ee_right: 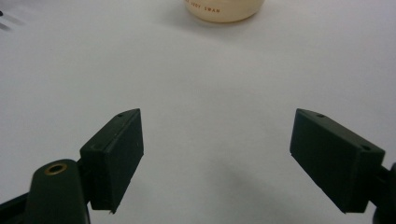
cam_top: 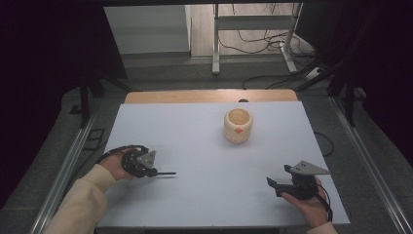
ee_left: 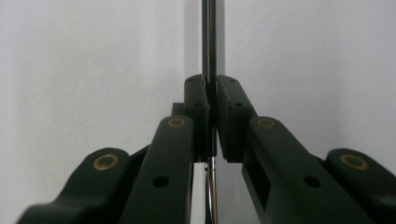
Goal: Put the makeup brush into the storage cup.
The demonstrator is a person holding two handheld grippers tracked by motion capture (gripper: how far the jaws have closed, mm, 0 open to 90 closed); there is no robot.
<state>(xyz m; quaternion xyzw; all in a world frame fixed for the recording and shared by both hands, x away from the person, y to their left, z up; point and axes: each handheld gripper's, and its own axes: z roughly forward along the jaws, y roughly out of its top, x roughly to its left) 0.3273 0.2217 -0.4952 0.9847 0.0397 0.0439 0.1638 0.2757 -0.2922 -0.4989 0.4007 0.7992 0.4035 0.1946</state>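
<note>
my right claw [cam_top: 278, 186]: closest to me, low on the right side of the white table [cam_top: 204, 195], hand [cam_top: 311, 204] wrapped round it from below, jaws spread wide with nothing but bare tabletop between them, pointing leftish across the table
right claw's own view: both black pads [ee_right: 116, 154] standing far apart over plain white surface, and the bottom edge of the cup [ee_right: 224, 10] peeking in at the top, well beyond the tips
my left claw [cam_top: 155, 172]: a bit further up on the left side, held level just above the table, pointing right toward the middle
what it's got: clamped tight on a thin dark rod [cam_top: 166, 173], looks like some slim metal handle, can't tell what kind of tool
left claw's own view: the rod [ee_left: 208, 42] runs straight up between the two pads [ee_left: 196, 107], squeezed from both sides, a shinier bit of it showing below the grip
rod tip: sticks out past my jaws, well short of the cup
cup [cam_top: 238, 125]: cream coloured, round, upright, small orange mark on the side facing me, sitting past the middle of the table, well apart from both claws
far edge: strip of wooden tabletop [cam_top: 209, 96] behind the white sheet, then grey floor with cables and a metal stand [cam_top: 253, 39]
</note>
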